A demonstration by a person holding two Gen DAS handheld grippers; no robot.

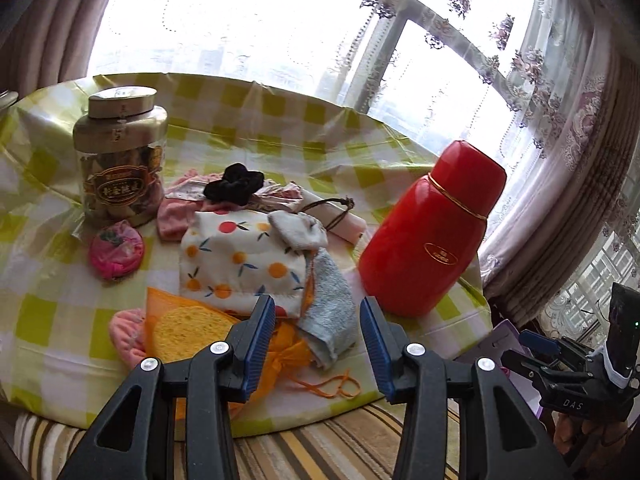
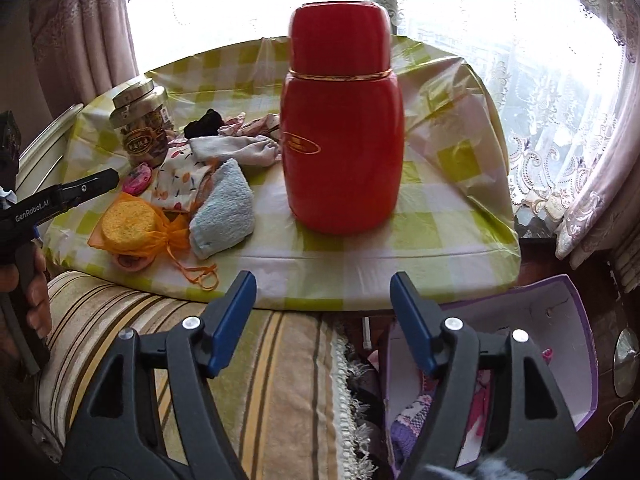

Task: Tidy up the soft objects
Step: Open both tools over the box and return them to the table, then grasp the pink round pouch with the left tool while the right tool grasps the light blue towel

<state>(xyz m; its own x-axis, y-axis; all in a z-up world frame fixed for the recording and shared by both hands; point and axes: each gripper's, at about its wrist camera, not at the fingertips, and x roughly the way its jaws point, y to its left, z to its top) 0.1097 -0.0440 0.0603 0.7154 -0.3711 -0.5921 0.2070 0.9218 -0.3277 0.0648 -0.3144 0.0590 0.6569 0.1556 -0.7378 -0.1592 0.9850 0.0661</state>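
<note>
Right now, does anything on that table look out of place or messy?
The soft items sit in a loose jumble: the grey towel is crumpled against the fruit-print cloth, and the orange mesh bag lies at the table edge, its drawstring trailing over it. The red flask and jar stand upright. Nothing spilled.

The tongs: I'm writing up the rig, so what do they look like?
Both the left tongs and right tongs have black plastic arms, silver rivets and ribbed blue pads. Side lettering reads "GenRobot.AI" on the left, "DAS" on the right.
</note>
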